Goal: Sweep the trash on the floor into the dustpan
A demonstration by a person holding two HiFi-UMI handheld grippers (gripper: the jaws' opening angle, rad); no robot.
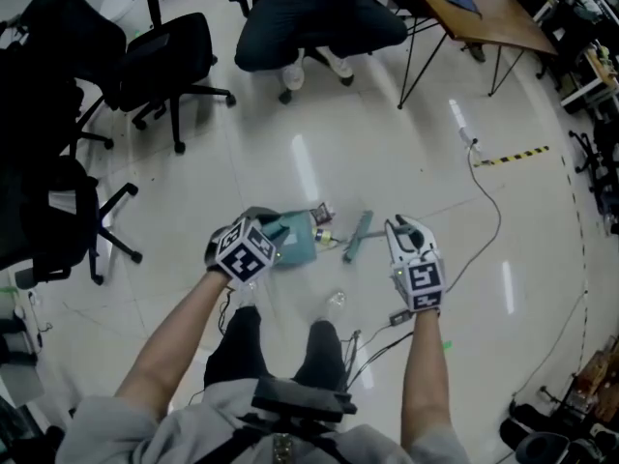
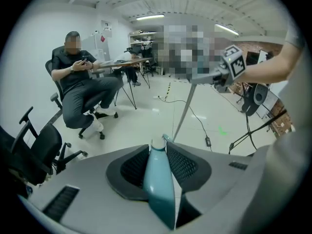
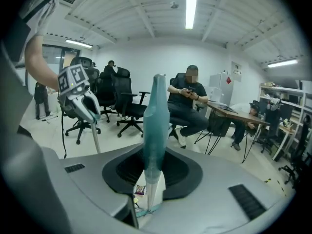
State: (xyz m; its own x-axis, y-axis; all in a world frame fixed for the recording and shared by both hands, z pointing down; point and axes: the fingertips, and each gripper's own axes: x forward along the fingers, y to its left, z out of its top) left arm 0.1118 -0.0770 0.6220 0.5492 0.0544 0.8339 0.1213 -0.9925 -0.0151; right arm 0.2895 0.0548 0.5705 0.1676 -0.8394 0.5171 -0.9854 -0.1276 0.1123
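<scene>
My left gripper [image 1: 257, 222] is shut on the teal grip of the dustpan's long handle [image 2: 158, 179]. The teal dustpan [image 1: 296, 241] rests on the floor just ahead of it. Shut on the teal grip of the broom handle [image 3: 155, 116], my right gripper [image 1: 407, 230] holds the broom, whose head [image 1: 356, 237] lies on the floor right of the pan. A snack wrapper [image 1: 323, 213] and a small yellowish scrap [image 1: 328, 244] sit between pan and broom. The wrapper [image 3: 140, 189] also shows below the right jaws.
A seated person [image 1: 311, 19] is straight ahead. Black office chairs [image 1: 166, 56] stand to the left, and a wooden table [image 1: 484, 10] stands at the far right. A cable [image 1: 490, 211] trails across the floor by yellow-black tape [image 1: 513, 156]. A clear item [image 1: 336, 303] lies near my feet.
</scene>
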